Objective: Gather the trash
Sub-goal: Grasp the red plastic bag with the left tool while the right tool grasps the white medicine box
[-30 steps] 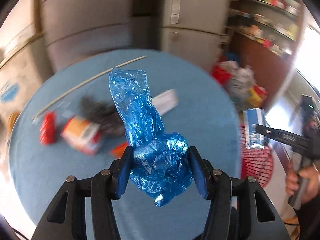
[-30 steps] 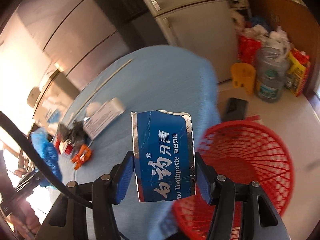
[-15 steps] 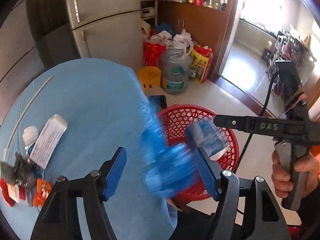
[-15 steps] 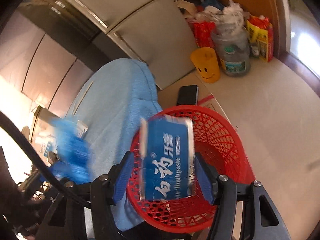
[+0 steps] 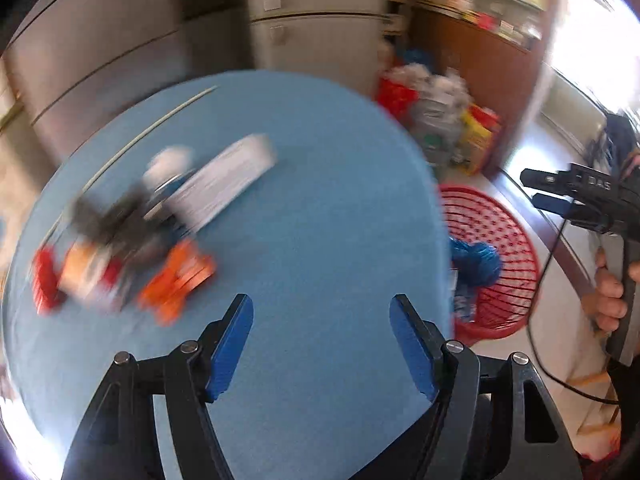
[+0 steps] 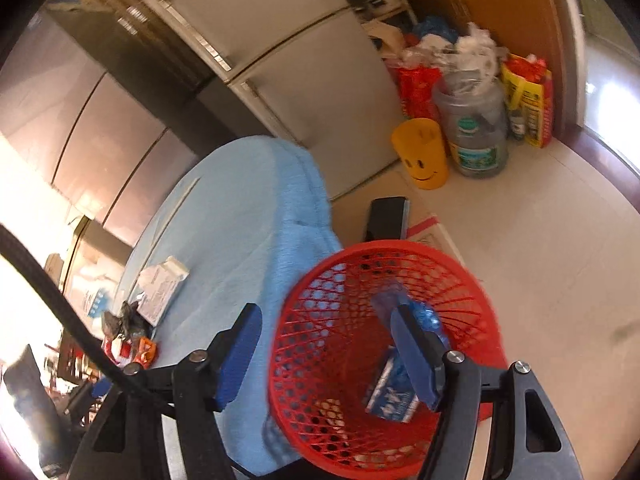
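Trash is split between two places at this point. In my right wrist view the red basket fills the lower middle of the frame, and inside it I see the blue toothpaste box lying toward the lower right of the mesh, with the crumpled blue plastic bag just above it. My right gripper has just been opening: its jaws stand apart with nothing between them, poised above the basket.

In my left wrist view the left gripper is also released and empty, and its blue pads hang over bare blue tablecloth in the lower half of the frame. The basket shows at the right edge of the table, with the blue bag sitting in it.

So two pieces are in, by my reading. What remains is the cluster in the left part of the left view: a white carton, a whitish round lump just above it, some dark crumpled stuff, an orange wrapper and red and orange packets at the far left. Blur keeps me from telling exactly what each one is. A thin pale stick lies across the upper left of the cloth. I judge the job well short of half done, with the pile still untouched on the table.
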`<state>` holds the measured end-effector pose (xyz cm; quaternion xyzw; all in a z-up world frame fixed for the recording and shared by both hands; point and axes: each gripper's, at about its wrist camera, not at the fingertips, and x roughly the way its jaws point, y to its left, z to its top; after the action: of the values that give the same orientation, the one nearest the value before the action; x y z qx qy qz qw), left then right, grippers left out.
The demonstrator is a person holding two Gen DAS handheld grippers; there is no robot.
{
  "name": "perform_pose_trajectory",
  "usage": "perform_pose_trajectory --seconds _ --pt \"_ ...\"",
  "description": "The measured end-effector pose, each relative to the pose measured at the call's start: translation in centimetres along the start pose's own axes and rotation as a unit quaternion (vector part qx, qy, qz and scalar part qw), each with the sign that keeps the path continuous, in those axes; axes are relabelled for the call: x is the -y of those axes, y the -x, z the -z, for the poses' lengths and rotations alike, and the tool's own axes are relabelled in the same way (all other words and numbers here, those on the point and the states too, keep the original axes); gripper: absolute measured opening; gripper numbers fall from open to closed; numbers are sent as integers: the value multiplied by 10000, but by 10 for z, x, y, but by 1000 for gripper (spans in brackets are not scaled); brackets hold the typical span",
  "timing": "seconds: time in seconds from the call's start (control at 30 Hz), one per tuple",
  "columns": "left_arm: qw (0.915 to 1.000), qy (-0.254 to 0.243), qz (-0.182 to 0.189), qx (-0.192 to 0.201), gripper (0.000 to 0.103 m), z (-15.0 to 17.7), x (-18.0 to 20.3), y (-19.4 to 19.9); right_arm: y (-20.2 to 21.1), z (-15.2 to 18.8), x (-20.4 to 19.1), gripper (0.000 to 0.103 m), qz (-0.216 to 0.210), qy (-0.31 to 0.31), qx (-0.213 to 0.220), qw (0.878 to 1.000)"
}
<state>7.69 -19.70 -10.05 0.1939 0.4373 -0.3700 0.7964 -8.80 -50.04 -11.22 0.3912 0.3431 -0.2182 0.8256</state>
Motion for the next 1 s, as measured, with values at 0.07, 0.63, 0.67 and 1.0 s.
perform_pose_trajectory --seconds 0.07,0.63,0.67,1.0 --pt "9984 530 -183 -9 72 16 -35 11 -9 -2 -15 71 -119 103 -85 9998" --pt "9486 2956 -1077 341 73 71 -212 44 -87 29 -199 71 -1052 1631 -1137 9744" --pt "9479 2972 -1087 350 73 71 -215 46 -90 33 -207 71 -1076 1687 -1197 9724" --pt "9447 2806 -1635 467 73 47 -278 43 -159 10 -233 71 -1130 909 -1889 9712"
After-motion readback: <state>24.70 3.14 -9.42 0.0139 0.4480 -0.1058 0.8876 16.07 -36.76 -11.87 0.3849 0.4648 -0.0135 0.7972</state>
